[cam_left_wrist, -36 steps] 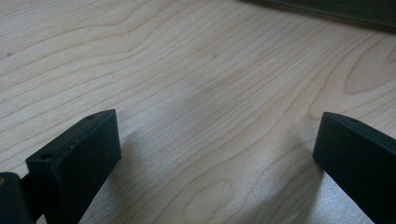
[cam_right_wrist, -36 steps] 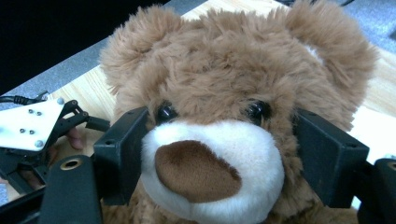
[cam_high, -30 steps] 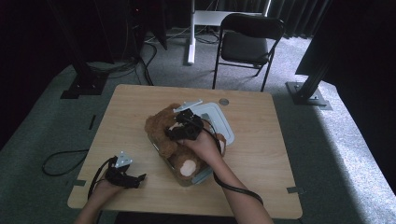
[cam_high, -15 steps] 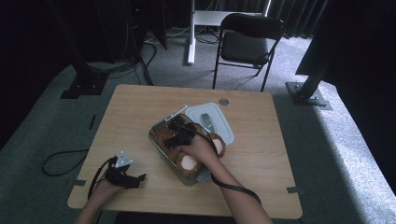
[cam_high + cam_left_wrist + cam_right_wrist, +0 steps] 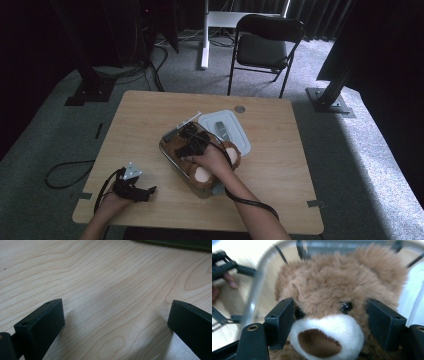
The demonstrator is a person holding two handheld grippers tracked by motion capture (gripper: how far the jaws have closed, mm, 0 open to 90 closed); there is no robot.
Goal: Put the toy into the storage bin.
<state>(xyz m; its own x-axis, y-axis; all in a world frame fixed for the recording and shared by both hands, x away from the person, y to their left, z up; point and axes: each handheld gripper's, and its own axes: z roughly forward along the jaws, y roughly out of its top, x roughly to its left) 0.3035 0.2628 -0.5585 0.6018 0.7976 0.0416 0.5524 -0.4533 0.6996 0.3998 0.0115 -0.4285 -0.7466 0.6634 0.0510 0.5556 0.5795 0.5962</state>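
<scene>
A wooden table (image 5: 150,125) bears a clear container (image 5: 172,150) at its centre, a brown teddy bear (image 5: 329,305) lying inside it, with a white lid (image 5: 235,125) just beyond to the right. The right gripper (image 5: 329,320) clasps the bear's head between widely spread jaws. At the near left, the left gripper (image 5: 116,322) rests released over bare wood.

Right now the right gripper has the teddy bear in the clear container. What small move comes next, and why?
Probably open the right gripper and lift it clear. The teddy bear already sits inside the clear container, its head clamped between the jaws. The lid lies beside the container, and the left gripper rests open on the table.
</scene>
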